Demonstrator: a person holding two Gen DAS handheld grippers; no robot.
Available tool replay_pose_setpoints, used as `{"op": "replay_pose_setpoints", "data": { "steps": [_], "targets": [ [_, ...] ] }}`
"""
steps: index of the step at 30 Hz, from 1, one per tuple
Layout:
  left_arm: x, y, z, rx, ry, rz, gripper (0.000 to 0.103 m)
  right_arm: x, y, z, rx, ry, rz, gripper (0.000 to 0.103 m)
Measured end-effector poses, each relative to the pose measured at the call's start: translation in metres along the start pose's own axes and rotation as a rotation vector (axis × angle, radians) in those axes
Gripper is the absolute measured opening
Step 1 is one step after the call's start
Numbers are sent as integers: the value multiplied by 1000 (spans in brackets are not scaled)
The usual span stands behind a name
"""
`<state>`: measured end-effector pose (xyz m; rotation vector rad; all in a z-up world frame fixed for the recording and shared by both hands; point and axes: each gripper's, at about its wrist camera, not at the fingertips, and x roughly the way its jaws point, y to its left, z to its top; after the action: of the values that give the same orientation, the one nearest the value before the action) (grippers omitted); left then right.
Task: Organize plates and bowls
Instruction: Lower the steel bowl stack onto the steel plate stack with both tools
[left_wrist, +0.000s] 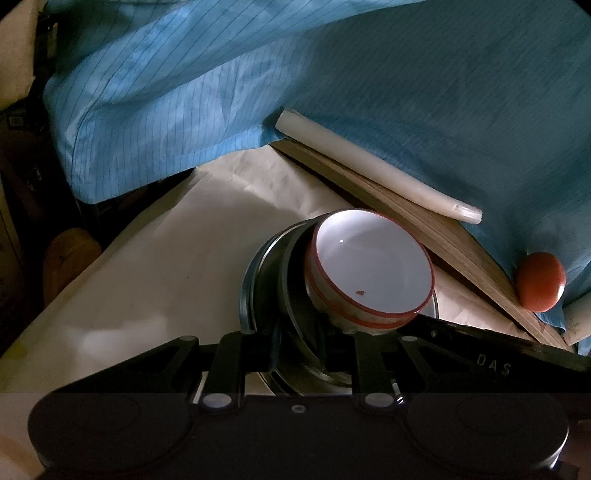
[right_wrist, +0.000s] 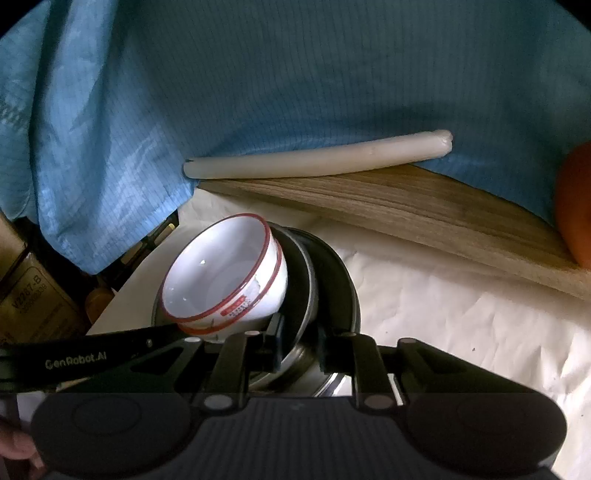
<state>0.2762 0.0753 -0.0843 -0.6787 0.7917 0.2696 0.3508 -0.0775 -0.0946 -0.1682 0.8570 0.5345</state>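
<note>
Two nested white bowls with red rims (left_wrist: 369, 273) lie tilted on a stack of dark plates (left_wrist: 271, 284) on the cream-covered table (left_wrist: 159, 258). My left gripper (left_wrist: 300, 350) is shut on the near rim of the plate stack. In the right wrist view the same bowls (right_wrist: 221, 273) lean left against the dark plates (right_wrist: 332, 284), and my right gripper (right_wrist: 300, 343) is shut on the rim of that stack from the other side. Each view also shows the other gripper's black side plate beside the bowls.
A blue striped garment (left_wrist: 221, 92) hangs close behind the stack. A white foam tube (right_wrist: 317, 157) lies on a wooden board edge (right_wrist: 406, 206). An orange-red round object (left_wrist: 540, 282) sits at the right. A cardboard box (right_wrist: 29, 295) stands off the table's left.
</note>
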Motion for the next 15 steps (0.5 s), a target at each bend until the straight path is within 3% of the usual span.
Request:
{"op": "replay_pose_setpoints", "data": {
  "steps": [15],
  "targets": [
    [-1, -1, 1, 21, 3, 5, 20, -2, 3, -3, -3, -18, -44, 28]
  ]
}}
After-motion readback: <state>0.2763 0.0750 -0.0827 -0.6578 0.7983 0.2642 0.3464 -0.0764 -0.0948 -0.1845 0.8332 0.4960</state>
